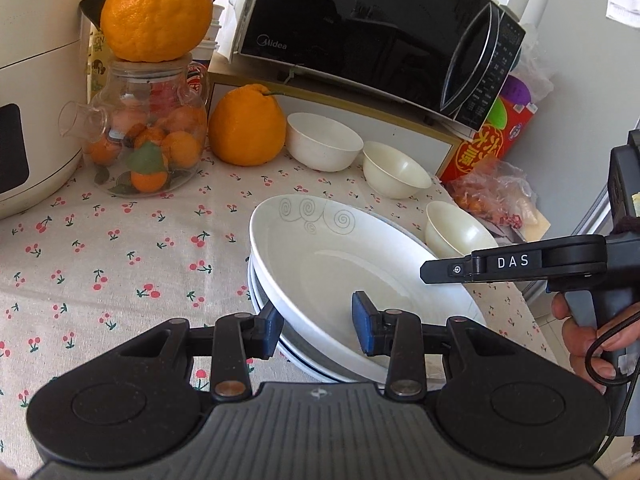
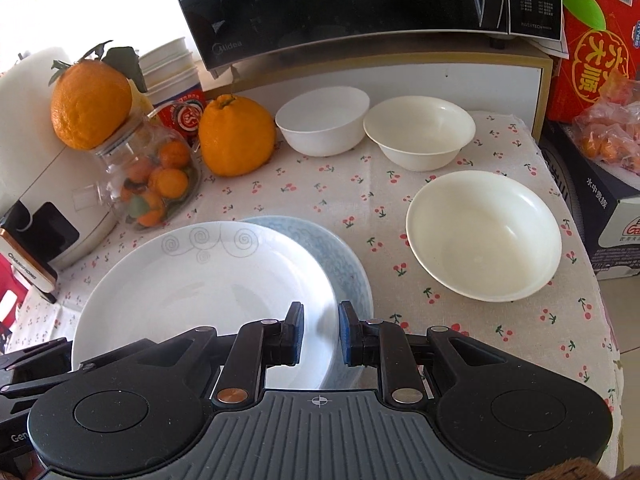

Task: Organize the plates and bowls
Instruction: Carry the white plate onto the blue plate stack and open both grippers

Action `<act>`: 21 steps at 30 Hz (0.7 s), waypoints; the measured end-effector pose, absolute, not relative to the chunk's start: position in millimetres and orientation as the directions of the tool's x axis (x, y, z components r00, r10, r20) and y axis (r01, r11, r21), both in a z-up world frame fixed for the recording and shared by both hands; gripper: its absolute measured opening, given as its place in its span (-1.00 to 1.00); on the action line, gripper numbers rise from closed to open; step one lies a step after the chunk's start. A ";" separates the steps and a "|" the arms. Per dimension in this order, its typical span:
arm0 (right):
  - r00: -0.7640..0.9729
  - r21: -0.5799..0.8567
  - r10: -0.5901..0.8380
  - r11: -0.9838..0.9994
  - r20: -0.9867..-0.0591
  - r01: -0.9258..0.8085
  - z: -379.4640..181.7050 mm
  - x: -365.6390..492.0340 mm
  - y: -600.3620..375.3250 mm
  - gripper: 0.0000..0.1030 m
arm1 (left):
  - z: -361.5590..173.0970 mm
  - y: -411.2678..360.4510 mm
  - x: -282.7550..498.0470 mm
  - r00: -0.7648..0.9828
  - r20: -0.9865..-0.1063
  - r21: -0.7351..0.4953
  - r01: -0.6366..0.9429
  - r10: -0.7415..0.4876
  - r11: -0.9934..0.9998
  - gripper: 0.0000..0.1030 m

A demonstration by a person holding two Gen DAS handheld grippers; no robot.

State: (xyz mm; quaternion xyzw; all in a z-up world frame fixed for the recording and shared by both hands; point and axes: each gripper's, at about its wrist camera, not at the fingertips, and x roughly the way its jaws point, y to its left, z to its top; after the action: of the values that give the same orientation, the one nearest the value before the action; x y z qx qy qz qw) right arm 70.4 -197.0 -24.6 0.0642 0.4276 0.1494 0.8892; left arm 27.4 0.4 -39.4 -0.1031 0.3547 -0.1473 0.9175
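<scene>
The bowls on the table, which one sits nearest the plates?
The cream bowl at the right, apart from the other two. The white bowl and the second cream bowl stand side by side further back, under the microwave shelf.

The left part of the desk (image 1: 100, 256), covered by a cherry-print cloth, is bare between the stacked plates (image 1: 320, 264) and the glass jar (image 1: 148, 140), so a gripper could pass there. At the back, three bowls (image 2: 420, 132) stand in front of the shelf under the microwave (image 2: 340, 4), with narrow gaps between them. A large orange (image 2: 236, 140) and the white cooker (image 1: 32, 92) close the far left side.
</scene>
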 end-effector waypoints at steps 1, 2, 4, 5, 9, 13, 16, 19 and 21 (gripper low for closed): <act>0.588 0.238 0.317 0.948 -0.744 -0.210 -26.0 70.0 -197.9 -0.66 | -38.7 -1.9 27.3 0.706 -0.624 -0.276 0.200 -0.334 0.940 -0.35; 0.590 0.232 0.313 0.950 -0.744 -0.211 -26.2 69.4 -198.2 -0.68 | -38.4 -4.6 27.2 0.708 -0.627 -0.259 0.205 -0.325 0.944 -0.35; 0.588 0.267 0.362 0.932 -0.723 -0.246 -22.9 68.7 -199.5 -1.00 | -38.1 -8.6 26.7 0.710 -0.629 -0.230 0.220 -0.317 0.948 -0.36; 0.587 0.286 0.388 0.922 -0.711 -0.263 -19.3 67.6 -198.2 -1.00 | -38.7 -10.5 27.0 0.709 -0.632 -0.223 0.222 -0.314 0.949 -0.35; 0.600 0.207 0.367 0.924 -0.711 -0.320 -13.5 61.7 -182.8 -1.00 | -39.2 -14.1 29.9 0.708 -0.638 -0.200 0.228 -0.303 0.953 -0.35; 0.595 0.204 0.364 0.925 -0.717 -0.321 -15.7 63.6 -181.0 -1.00 | -38.4 -15.5 30.7 0.708 -0.641 -0.178 0.238 -0.296 0.955 -0.34; 0.597 0.209 0.361 0.928 -0.716 -0.310 -14.9 64.4 -183.7 -1.00 | -37.6 -17.7 30.6 0.711 -0.644 -0.156 0.240 -0.283 0.958 -0.31; 0.602 0.201 0.347 0.933 -0.720 -0.297 -15.3 64.8 -186.7 -0.93 | -36.7 -20.1 29.3 0.713 -0.650 -0.128 0.238 -0.262 0.963 -0.28; 0.603 0.197 0.339 0.936 -0.722 -0.290 -15.9 64.3 -188.7 -0.92 | -36.9 -21.1 28.2 0.714 -0.657 -0.102 0.234 -0.242 0.967 -0.26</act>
State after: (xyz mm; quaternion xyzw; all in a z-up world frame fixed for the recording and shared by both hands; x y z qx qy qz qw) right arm 64.3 -188.7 -15.9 0.0297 0.4096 0.1757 0.8947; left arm 28.2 -21.1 -36.9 -0.0058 0.3559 -0.1287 0.9256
